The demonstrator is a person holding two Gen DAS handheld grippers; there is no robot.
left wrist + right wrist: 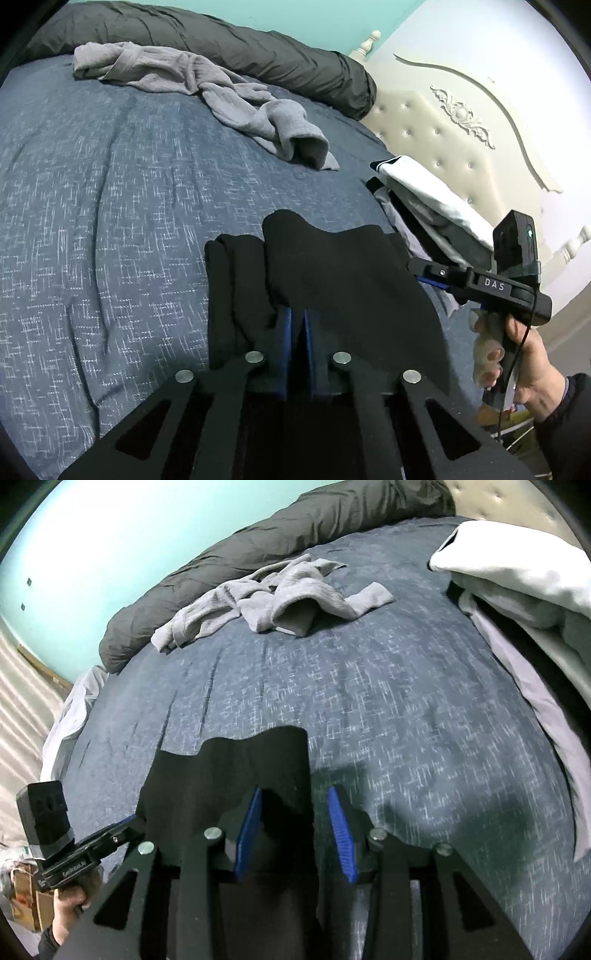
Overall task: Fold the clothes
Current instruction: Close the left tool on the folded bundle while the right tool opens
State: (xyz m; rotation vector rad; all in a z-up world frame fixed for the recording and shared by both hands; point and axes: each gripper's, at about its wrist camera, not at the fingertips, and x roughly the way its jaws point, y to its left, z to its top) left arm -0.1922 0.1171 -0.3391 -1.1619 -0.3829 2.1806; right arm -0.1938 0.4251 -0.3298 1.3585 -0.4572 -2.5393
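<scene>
**Left wrist view: black garment pinched, right jaws apart**

Left wrist view shows the left gripper with its blue pads drawn close together, clamped on an edge of the black garment, which drapes over and ahead of the fingers above the blue bedspread. The right gripper reaches the same cloth from the right side, its tip at the fabric's edge.

In the right wrist view the right gripper stands with jaws spread wide; the black garment hangs over its left finger and into the gap, not pinched. The left gripper meets the cloth at its left edge.

A crumpled grey garment lies well ahead near the dark rolled duvet. A stack of folded clothes sits to the right.
</scene>
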